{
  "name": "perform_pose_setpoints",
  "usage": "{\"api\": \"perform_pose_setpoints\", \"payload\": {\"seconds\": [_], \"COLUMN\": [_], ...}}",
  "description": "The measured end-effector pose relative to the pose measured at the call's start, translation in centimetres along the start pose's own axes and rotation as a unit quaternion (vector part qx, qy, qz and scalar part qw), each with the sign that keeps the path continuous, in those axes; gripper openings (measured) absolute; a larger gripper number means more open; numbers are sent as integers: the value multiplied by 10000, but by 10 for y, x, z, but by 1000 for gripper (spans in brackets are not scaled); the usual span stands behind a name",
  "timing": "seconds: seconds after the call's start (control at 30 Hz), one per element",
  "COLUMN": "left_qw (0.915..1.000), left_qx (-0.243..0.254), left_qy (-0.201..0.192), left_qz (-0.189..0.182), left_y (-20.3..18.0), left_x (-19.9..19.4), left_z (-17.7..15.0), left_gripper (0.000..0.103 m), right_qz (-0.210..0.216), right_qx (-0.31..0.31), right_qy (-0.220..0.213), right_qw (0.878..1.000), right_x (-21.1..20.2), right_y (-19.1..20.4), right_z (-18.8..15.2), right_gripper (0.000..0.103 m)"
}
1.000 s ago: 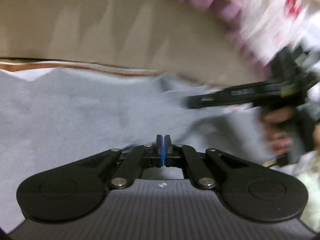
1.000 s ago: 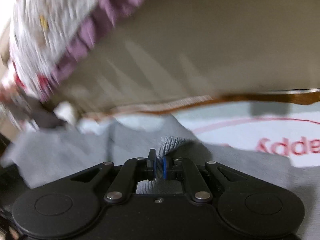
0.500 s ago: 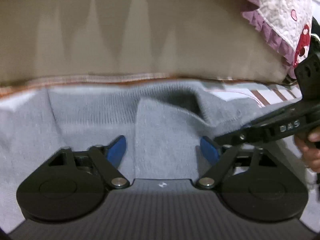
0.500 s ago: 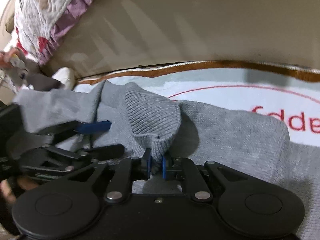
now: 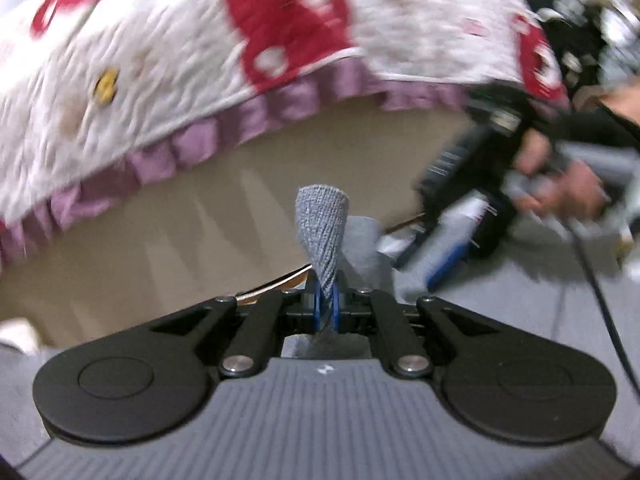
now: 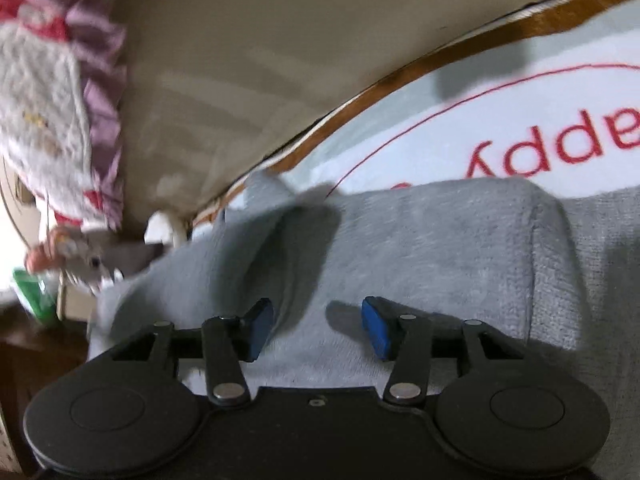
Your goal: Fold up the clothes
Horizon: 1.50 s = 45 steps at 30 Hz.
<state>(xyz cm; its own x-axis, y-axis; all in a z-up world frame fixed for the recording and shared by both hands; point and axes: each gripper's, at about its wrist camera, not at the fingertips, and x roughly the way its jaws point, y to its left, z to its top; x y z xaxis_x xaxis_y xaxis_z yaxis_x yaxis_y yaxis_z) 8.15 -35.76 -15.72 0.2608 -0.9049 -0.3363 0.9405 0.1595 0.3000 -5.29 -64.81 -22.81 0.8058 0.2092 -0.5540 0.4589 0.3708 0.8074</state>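
A grey knit garment (image 6: 436,240) lies folded on a white mat printed with red letters. In the left wrist view my left gripper (image 5: 326,308) is shut on a ribbed grey cuff (image 5: 322,232) that sticks up between its blue pads. My right gripper (image 6: 318,326) hovers just over the grey cloth, its jaws opening, and nothing is pinched between the blue pads (image 6: 376,326). The right gripper (image 5: 444,248) also shows blurred at the right of the left wrist view, held by a hand (image 5: 560,176).
A quilted white cover with red shapes and a purple frill (image 5: 192,60) hangs over a beige bed side (image 6: 248,60). The mat's brown border (image 6: 400,80) runs along the beige side. Small toys and a green object (image 6: 32,292) sit at the far left.
My left gripper opened over the grey garment, then shut on the ribbed cuff and swung up and round with it. My right gripper let go of the cuff it held and opened.
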Motion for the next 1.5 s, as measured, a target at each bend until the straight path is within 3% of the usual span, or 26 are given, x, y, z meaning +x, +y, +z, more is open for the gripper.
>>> {"api": "perform_pose_setpoints", "payload": {"seconds": [0.1,0.23,0.3,0.37,0.47,0.6,0.63,0.73,0.83,0.87,0.93,1.0,1.07,1.1,1.13,1.17,1.23,1.3,1.33,1.4,1.5], "left_qw": [9984,9968,9958,9931,9871,9823,9828,9869,9862,9823,9649,9607,9668,9690,9711,9732,9775,9795,9791,9760,9726], "left_qx": [540,653,698,822,1068,1038,956,270,-673,-1028,-1603,-1550,-1278,-1208,-1138,-1057,-690,-192,23,-176,-492], "left_qy": [168,468,595,786,988,1343,1408,1530,1514,1565,2082,2304,2214,2152,2089,2029,1944,1838,1792,1858,1924], "left_qz": [-33,-25,-56,-290,-665,-790,-713,-435,-68,0,-20,12,39,106,172,242,437,796,965,1125,1205], "left_y": [-24,-34,-38,-42,-49,-49,-45,-21,16,28,45,46,38,36,34,32,25,17,14,17,22], "left_x": [-10,-8,-7,-9,-19,-34,-36,-36,-24,-12,22,44,51,54,57,60,60,58,57,57,61], "left_z": [-21,-32,-32,-30,-29,-31,-32,-31,-28,-25,-24,-18,-12,-13,-14,-15,-18,-19,-19,-24,-26], "left_gripper": [5,6,7,10,16,17,18,25,36,42,43,44,46,46,43,24,13,11,11,11,12], "right_qz": [14,-26,8,-188,-808,-1895,-2092,-2002,-1645,-1541,-1336,-1118,-1190,-1345,-1449,-1546,-1710,-2029,-2180,-2382,-2490], "right_qx": [-25,-538,-908,-1307,-1992,-2179,-2166,-2054,-1567,-1405,-1232,-1281,-1450,-1563,-1683,-1812,-2107,-2151,-2114,-2120,-1922], "right_qy": [-322,-1002,-882,-443,136,503,527,436,295,243,28,-359,-696,-811,-830,-841,-788,-920,-1044,-1272,-1452], "right_qw": [9995,9935,9920,9903,9765,9561,9521,9570,9734,9777,9834,9848,9798,9751,9715,9676,9593,9508,9471,9392,9381], "right_x": [-5,-21,-19,-8,20,51,55,55,50,50,52,48,47,47,47,47,47,42,34,17,-22], "right_y": [9,49,74,97,124,127,125,114,99,94,81,72,66,65,65,67,72,75,75,70,52], "right_z": [5,12,14,11,-5,-25,-29,-35,-32,-30,-34,-41,-50,-54,-55,-55,-51,-42,-37,-29,-20], "right_gripper": [56,55,55,55,55,55,56,56,56,56,55,50,28,9,0,0,0,0,12,13,13]}}
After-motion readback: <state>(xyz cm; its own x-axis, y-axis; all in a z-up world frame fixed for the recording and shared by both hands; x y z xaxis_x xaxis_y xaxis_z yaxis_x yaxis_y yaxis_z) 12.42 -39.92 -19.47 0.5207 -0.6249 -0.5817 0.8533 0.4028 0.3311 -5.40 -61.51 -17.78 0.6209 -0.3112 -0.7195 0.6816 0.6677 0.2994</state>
